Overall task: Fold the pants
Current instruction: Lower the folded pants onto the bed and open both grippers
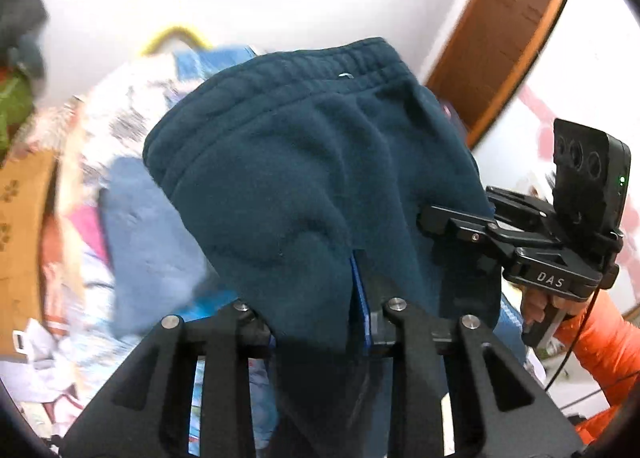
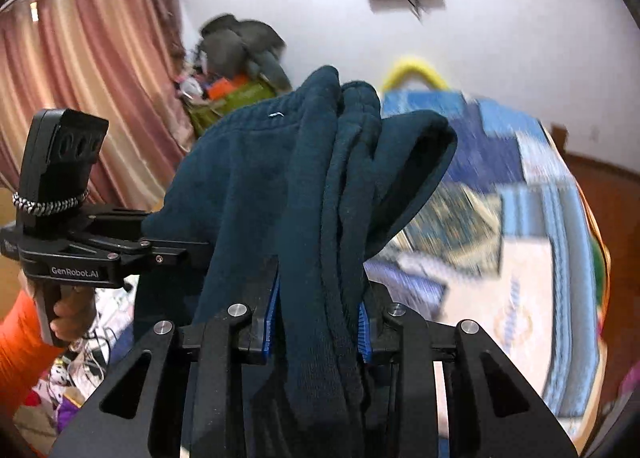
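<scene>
Pants (image 1: 304, 162) clamped in both tongs, L (image 1: 320, 322) & R (image 2: 318, 322); hide patterned bedding (image 2: 528, 218), curtain (image 2: 80, 78) beside.

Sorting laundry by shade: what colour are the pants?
Dark teal-blue fleece pants, plain, no pattern; clearest in the left wrist view.

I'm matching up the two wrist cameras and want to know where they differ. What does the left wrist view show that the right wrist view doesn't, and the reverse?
Only the left wrist view: a brown wooden door frame, the right gripper seen from the side, and the pants' elastic waistband spread flat.

Only the right wrist view: pink curtains, the left gripper from the side, and bunched fabric layers clamped between blue pads.

Both: the dark teal pants lifted off the patterned bedding, each gripper shut on them, a yellow handle, an orange sleeve.
</scene>
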A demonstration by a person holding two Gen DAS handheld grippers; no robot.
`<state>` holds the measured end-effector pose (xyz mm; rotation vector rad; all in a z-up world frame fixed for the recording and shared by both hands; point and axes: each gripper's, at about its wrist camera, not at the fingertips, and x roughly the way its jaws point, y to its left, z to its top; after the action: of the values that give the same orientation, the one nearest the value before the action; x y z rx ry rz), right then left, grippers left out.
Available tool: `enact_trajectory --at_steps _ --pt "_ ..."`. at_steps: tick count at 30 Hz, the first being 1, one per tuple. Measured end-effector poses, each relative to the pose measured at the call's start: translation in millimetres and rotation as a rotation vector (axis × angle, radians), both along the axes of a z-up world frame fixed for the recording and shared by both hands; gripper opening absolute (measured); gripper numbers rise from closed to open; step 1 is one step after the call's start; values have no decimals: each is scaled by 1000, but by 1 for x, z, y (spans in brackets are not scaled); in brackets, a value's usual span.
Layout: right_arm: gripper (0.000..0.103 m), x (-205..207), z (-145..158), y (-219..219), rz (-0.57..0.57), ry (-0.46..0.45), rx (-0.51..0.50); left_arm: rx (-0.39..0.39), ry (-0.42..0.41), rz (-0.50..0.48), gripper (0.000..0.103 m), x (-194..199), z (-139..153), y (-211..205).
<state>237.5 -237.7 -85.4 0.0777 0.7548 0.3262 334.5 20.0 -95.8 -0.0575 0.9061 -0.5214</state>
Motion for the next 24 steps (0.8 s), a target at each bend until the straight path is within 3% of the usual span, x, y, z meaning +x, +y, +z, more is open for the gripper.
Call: enact_trajectory --at_steps 6,12,17,22,24 --pt "28 51 18 49 64 -82 25 -5 -98 133 28 14 32 57" --pt "28 114 2 74 84 -61 68 -10 -121 234 28 64 33 104" --pt "28 161 -32 87 80 2 49 4 -61 299 28 109 0 124" --pt "28 210 -89 89 59 131 10 37 40 342 28 166 -61 135" --pt "27 225 -111 85 39 175 -2 48 103 344 24 191 -93 135"
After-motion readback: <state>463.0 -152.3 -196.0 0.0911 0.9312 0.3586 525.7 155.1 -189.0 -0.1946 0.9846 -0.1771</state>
